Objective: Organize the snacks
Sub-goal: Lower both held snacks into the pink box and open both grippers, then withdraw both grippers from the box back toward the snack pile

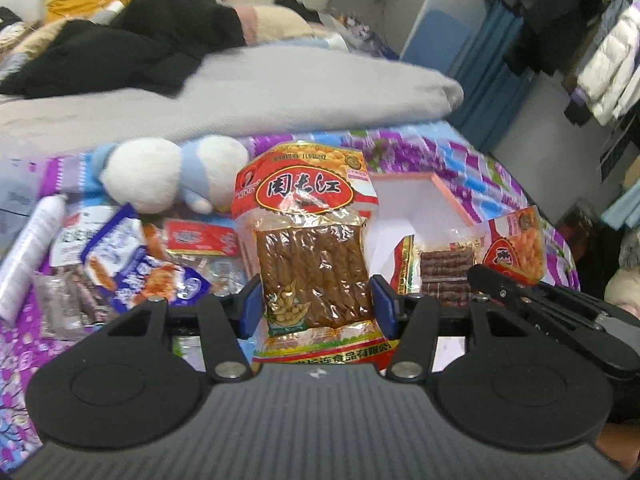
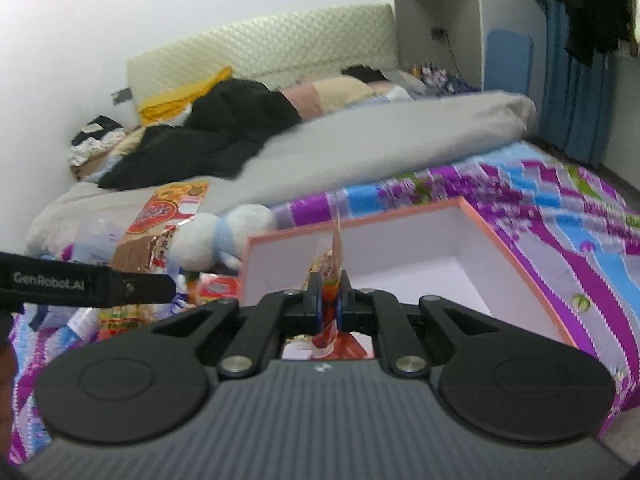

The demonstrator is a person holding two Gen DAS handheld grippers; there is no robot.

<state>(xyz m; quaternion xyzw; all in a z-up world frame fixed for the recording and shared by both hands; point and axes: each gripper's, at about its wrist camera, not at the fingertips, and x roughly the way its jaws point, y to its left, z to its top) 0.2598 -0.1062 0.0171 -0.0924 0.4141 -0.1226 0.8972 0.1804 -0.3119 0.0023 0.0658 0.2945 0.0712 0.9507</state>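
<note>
My left gripper (image 1: 318, 296) is shut on the sides of a red and yellow packet of brown tofu sticks (image 1: 312, 248), held upright above the bed. The same packet (image 2: 160, 228) shows at the left of the right wrist view. My right gripper (image 2: 330, 292) is shut on a second, similar packet (image 2: 334, 256), seen edge-on in its own view and flat-on in the left wrist view (image 1: 472, 256). Behind both packets a pink-rimmed white box (image 1: 420, 204) lies open on the purple flowered bedsheet (image 2: 560, 208), and the right-hand packet hangs at its near edge (image 2: 400, 248).
A heap of loose snack packets (image 1: 136, 268) lies at the left beside a white bottle (image 1: 28, 256). A white and blue plush toy (image 1: 168, 172) sits behind them. A grey duvet (image 1: 240, 96) and black clothes (image 1: 132, 48) cover the far half of the bed.
</note>
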